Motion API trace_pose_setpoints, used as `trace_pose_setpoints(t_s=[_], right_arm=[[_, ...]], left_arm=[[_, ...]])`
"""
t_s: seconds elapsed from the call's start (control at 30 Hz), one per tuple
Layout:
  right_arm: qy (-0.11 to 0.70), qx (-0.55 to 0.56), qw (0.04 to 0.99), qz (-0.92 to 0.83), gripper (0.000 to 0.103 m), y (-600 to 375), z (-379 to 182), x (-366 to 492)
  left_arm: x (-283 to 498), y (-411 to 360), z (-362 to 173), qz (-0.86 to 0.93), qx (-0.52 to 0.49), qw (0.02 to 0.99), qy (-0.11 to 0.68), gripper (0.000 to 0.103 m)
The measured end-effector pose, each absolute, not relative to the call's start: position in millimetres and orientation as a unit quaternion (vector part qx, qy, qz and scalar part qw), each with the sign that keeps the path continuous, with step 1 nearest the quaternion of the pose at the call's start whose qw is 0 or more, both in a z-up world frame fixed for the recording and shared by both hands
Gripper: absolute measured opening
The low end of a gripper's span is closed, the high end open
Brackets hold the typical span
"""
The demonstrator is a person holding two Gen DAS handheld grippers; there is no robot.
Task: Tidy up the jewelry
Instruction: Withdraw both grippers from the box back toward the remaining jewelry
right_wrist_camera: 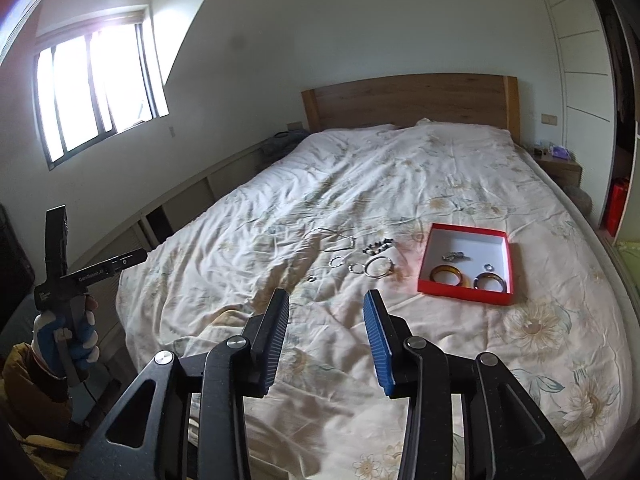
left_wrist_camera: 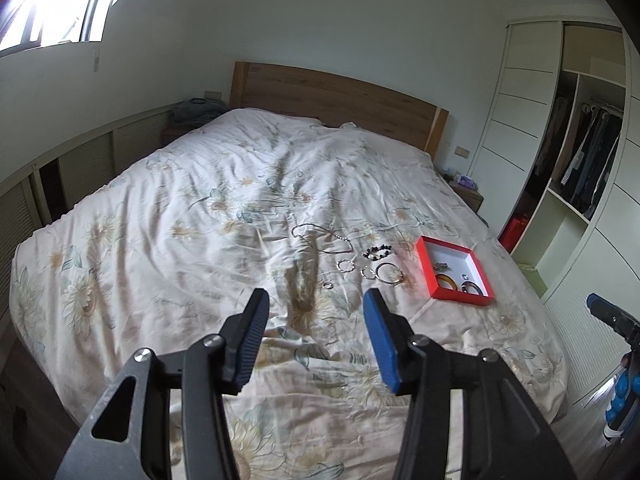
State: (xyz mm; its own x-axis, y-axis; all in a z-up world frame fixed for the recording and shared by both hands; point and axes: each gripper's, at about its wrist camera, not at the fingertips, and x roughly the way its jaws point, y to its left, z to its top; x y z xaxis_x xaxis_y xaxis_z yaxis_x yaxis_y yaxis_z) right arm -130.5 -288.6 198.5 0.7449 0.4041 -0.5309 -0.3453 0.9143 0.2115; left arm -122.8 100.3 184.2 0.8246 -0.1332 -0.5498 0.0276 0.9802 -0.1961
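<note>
A red box (left_wrist_camera: 424,256) (right_wrist_camera: 464,294) with a white inside lies on the bed and holds an amber bangle (right_wrist_camera: 447,275), a dark bangle (right_wrist_camera: 489,281), a small ring (right_wrist_camera: 488,267) and a silver piece (right_wrist_camera: 454,257). Left of it on the cover lie a large silver hoop (left_wrist_camera: 389,273) (right_wrist_camera: 378,267), smaller rings (left_wrist_camera: 344,266) (right_wrist_camera: 337,261), a dark bead bracelet (left_wrist_camera: 377,252) (right_wrist_camera: 377,246) and a chain necklace (left_wrist_camera: 320,236) (right_wrist_camera: 340,240). My left gripper (left_wrist_camera: 316,312) is open and empty above the bed's near part. My right gripper (right_wrist_camera: 326,316) is open and empty too.
The bed has a floral cover (left_wrist_camera: 200,220) and a wooden headboard (left_wrist_camera: 340,100). An open wardrobe (left_wrist_camera: 580,152) stands to the right, with a nightstand (right_wrist_camera: 560,168) beside the bed. Low cabinets (left_wrist_camera: 80,160) run along the left wall under a window (right_wrist_camera: 96,88).
</note>
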Motion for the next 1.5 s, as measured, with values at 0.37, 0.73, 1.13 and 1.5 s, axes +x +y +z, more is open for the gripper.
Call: trace_pose_setpoints(t_s=[0.37, 0.73, 1.13, 1.5], right_arm=[[0.316, 0.053, 0.925, 0.206, 0.039, -285, 181, -119], [0.374, 0.063, 0.905, 0.193, 0.039, -287, 137, -78], [0.430, 0.071, 0.881, 0.184, 0.039, -286, 83, -27], [0.473, 0.080, 0.858, 0.185, 0.039, -286, 36, 23]], left_arm=[[-119, 85, 169, -0.040, -0.067, 0.950, 0.301, 0.047], [-77, 78, 123, -0.034, -0.062, 0.932, 0.356, 0.047], [-21, 66, 79, -0.041, -0.049, 0.916, 0.397, 0.047], [39, 43, 42, -0.063, -0.038, 0.899, 0.433, 0.047]])
